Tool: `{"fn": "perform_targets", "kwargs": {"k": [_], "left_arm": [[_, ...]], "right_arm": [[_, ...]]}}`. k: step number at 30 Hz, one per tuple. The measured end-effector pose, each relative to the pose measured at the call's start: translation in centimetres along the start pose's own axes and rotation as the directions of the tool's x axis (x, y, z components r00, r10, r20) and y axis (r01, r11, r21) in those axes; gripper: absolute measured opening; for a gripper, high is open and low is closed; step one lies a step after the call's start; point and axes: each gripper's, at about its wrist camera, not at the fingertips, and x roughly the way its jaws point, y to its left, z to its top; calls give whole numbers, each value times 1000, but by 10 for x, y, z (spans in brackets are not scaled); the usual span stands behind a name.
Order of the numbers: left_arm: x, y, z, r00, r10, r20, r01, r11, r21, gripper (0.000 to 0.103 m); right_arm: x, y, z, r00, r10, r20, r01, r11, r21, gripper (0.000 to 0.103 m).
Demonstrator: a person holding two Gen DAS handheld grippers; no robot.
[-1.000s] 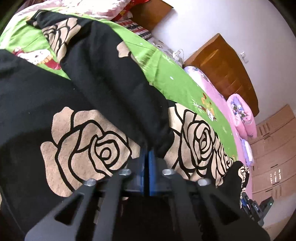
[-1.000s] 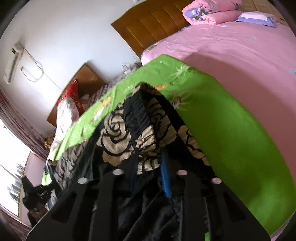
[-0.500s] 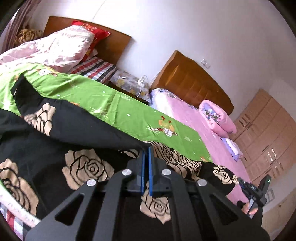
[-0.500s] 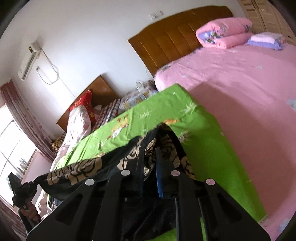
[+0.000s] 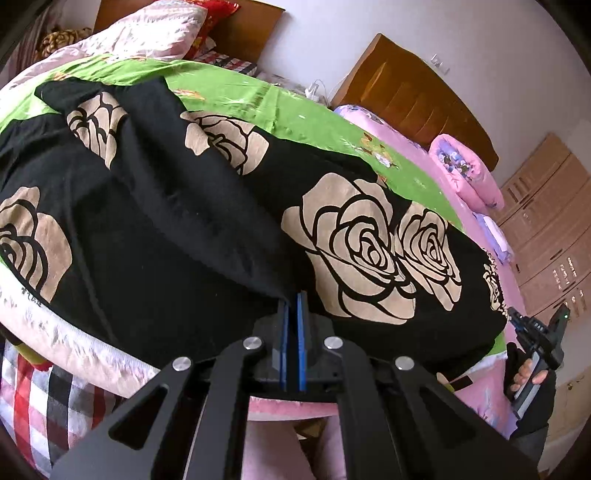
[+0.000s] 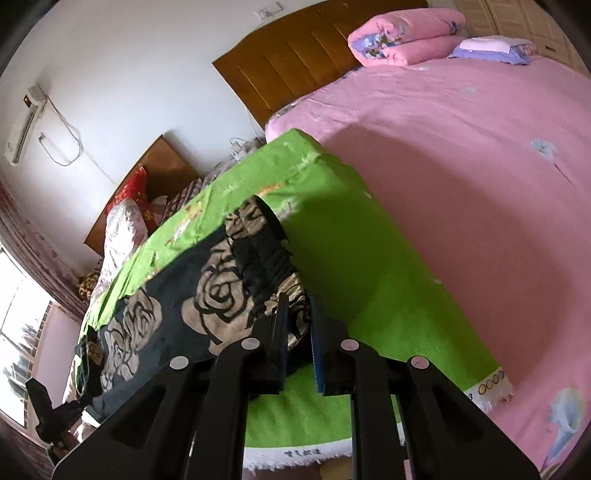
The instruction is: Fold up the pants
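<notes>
Black pants with beige roses point(image 5: 354, 240) lie spread across a green blanket point(image 5: 295, 110). My left gripper point(image 5: 291, 297) is shut on a fold of the black cloth at the near edge. At the far right of that view, a gloved hand point(image 5: 528, 373) holds my right gripper point(image 5: 515, 317) at the other end of the pants. In the right wrist view the pants point(image 6: 207, 295) run off to the lower left. My right gripper point(image 6: 298, 306) is shut on the gathered waistband, with cloth bunched between the blue pads.
The green blanket point(image 6: 351, 258) covers the near bed and butts against a pink bed point(image 6: 461, 166) with a wooden headboard point(image 6: 295, 62) and a folded pink quilt point(image 6: 402, 33). Pillows point(image 5: 147, 33) lie at the head. A plaid sheet point(image 5: 55, 398) hangs below the near edge. Wardrobes point(image 5: 546, 221) stand at the right.
Both grippers have drawn back toward the near edge of the bed, keeping their hold. The pants, bunched close before, now lie stretched out across the blanket.
</notes>
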Motion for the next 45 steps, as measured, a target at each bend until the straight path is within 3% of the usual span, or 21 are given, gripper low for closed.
{"fn": "perform_targets", "kwargs": {"k": [5, 9, 11, 12, 13, 14, 15, 16, 18, 20, 22, 24, 27, 30, 34, 40, 41, 43, 45], "left_arm": [[-16, -7, 3, 998, 31, 50, -33, 999, 28, 7], [1, 1, -7, 996, 84, -3, -84, 996, 12, 10], [7, 4, -11, 995, 94, -16, -94, 996, 14, 12], [5, 4, -11, 996, 91, -4, -91, 996, 20, 21], [3, 3, -11, 996, 89, 0, -89, 996, 26, 30], [0, 3, -11, 995, 100, 13, -100, 995, 25, 57], [-4, 2, -12, 990, 136, 40, -137, 990, 21, 79], [-16, -2, -12, 975, 194, 113, -197, 980, 16, 81], [-31, -11, -15, 957, 218, 189, -226, 974, 21, 81], [-46, -27, -21, 945, 193, 263, -210, 977, 37, 81], [-51, -43, -28, 948, 151, 279, -181, 980, 84, 81], [-48, -59, -37, 963, 82, 258, -123, 982, 144, 81], [-30, -70, -51, 984, 19, 178, -55, 979, 195, 81], [-14, -75, -60, 992, 23, 126, -52, 972, 230, 80], [-4, -80, -70, 990, 74, 122, -109, 945, 309, 81], [2, -88, -79, 987, 99, 130, -143, 907, 395, 81], [2, -90, -80, 987, 94, 129, -139, 903, 407, 81], [1, -92, -81, 987, 89, 132, -137, 896, 423, 81], [0, -97, -80, 989, 73, 127, -122, 887, 445, 81]], "right_arm": [[-13, 16, -1, 1000, -6, 22, 7, 998, -55, 14], [10, 9, -15, 997, -54, -56, 50, 996, -74, 19], [11, 8, -21, 995, -86, -47, 81, 992, -101, 23], [7, 8, -22, 995, -98, -32, 94, 990, -105, 36], [4, 8, -22, 994, -104, -28, 100, 990, -102, 59], [-2, 8, -22, 994, -109, -20, 107, 990, -95, 73], [-12, 13, -22, 995, -99, 13, 99, 990, -102, 85], [-20, 19, -23, 995, -92, 45, 97, 987, -126, 84], [-36, 42, -29, 988, -99, 116, 123, 967, -224, 81], [-46, 74, -42, 986, -79, 146, 125, 933, -339, 74], [-48, 93, -56, 995, 71, 69, -40, 929, -367, 61], [-42, 111, -80, 983, 183, -31, -181, 909, -375, 55], [-21, 125, -111, 963, 232, -140, -268, 891, -368, 49], [2, 131, -127, 957, 226, -181, -278, 895, -349, 47], [22, 133, -127, 937, 275, -216, -328, 903, -276, 47], [33, 129, -124, 934, 293, -203, -332, 922, -197, 47], [37, 130, -123, 933, 293, -210, -331, 927, -175, 44], [38, 131, -123, 940, 276, -201, -311, 936, -167, 9], [32, 130, -122, 941, 287, -181, -315, 937, -150, 7]]}}
